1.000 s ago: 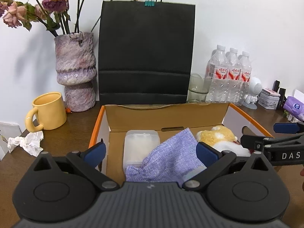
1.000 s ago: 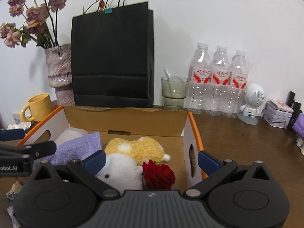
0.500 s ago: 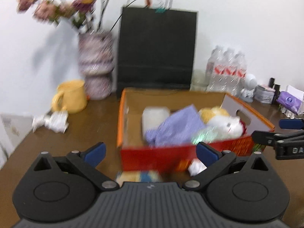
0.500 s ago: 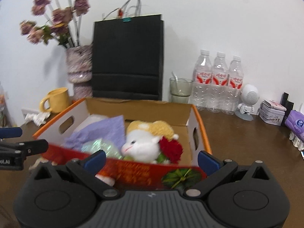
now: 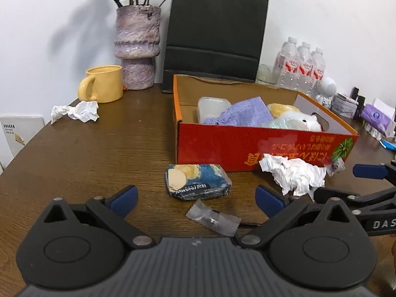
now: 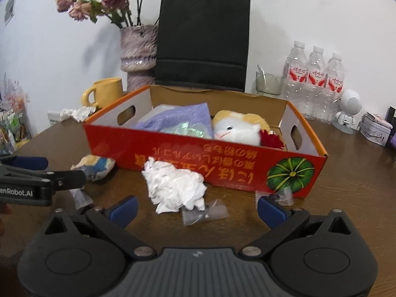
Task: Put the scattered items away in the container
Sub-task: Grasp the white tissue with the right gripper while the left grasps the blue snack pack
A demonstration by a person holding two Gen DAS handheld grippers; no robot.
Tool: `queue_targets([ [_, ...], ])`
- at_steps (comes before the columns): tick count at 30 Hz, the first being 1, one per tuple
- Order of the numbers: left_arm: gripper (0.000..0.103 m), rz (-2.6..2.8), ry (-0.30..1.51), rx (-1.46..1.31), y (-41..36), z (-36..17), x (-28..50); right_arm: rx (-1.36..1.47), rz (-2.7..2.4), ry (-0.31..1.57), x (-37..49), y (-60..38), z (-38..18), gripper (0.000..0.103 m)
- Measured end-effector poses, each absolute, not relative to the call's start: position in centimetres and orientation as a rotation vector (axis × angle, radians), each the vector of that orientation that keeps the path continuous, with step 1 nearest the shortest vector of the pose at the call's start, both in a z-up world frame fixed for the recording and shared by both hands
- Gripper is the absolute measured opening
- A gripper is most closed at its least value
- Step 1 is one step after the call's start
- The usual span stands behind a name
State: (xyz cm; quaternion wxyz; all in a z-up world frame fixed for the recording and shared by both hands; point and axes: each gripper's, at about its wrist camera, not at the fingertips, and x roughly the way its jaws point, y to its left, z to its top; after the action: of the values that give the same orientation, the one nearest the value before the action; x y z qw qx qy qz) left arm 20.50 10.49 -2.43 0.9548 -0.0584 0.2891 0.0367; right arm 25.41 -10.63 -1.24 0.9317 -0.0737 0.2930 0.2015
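Note:
A red and orange cardboard box [image 5: 222,146] [image 6: 292,158] holds a plush toy [image 6: 237,130], a purple cloth [image 5: 245,113], a clear tub [image 5: 210,104] and a red flower [image 6: 271,139]. In front of it lie a blue snack pack [image 5: 198,182] [image 6: 95,167], crumpled white paper [image 5: 294,174] [image 6: 173,186] and small clear bags [image 5: 212,217] [image 6: 204,214]. My left gripper [image 5: 196,196] is open and empty, just short of the snack pack. My right gripper [image 6: 196,206] is open and empty, just short of the white paper.
A yellow mug [image 5: 104,84], a purple vase with dried flowers [image 5: 137,47], a black paper bag [image 5: 215,37], water bottles [image 6: 314,84], a glass [image 6: 268,83] and a small white robot figure [image 6: 347,111] stand behind the box. More crumpled paper [image 5: 76,111] lies at the left.
Both grippers have pulled back and risen from over the box. The box front and the loose items before it have come into view. Both stay open.

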Motion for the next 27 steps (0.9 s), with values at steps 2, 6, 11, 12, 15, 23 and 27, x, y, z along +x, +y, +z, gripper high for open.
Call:
queue_targets([
  [2, 0.103, 0.071, 0.586, -0.113, 10.3, -2.5, 20.7, -0.159, 0.403, 0.597, 25.6, -10.3, -1.5, 0.103],
  [6, 0.103, 0.092, 0.597, -0.101, 10.2, -3.0, 21.8, -0.177, 0.376, 0.596, 26.7, -9.6, -2.1, 0.101],
  [11, 0.103, 0.126, 0.612, -0.079, 10.0, -3.4, 23.9, -0.178, 0.359, 0.604, 28.5, -8.5, -2.7, 0.097],
  [12, 0.103, 0.134, 0.62, -0.077, 10.1, -3.5, 24.4, -0.18, 0.35, 0.611, 28.9, -8.3, -2.8, 0.097],
  [15, 0.097, 0.142, 0.652, -0.081, 10.3, -4.1, 25.3, -0.173, 0.355, 0.64, 29.8, -7.9, -3.4, 0.089],
  [23, 0.049, 0.098, 0.609, -0.1, 10.8, -4.0, 24.1, -0.133, 0.462, 0.621, 28.8, -8.1, -3.1, 0.018],
  [27, 0.049, 0.089, 0.59, -0.09, 10.4, -3.8, 23.4, -0.12, 0.463, 0.584, 28.1, -8.6, -2.6, 0.018],
])
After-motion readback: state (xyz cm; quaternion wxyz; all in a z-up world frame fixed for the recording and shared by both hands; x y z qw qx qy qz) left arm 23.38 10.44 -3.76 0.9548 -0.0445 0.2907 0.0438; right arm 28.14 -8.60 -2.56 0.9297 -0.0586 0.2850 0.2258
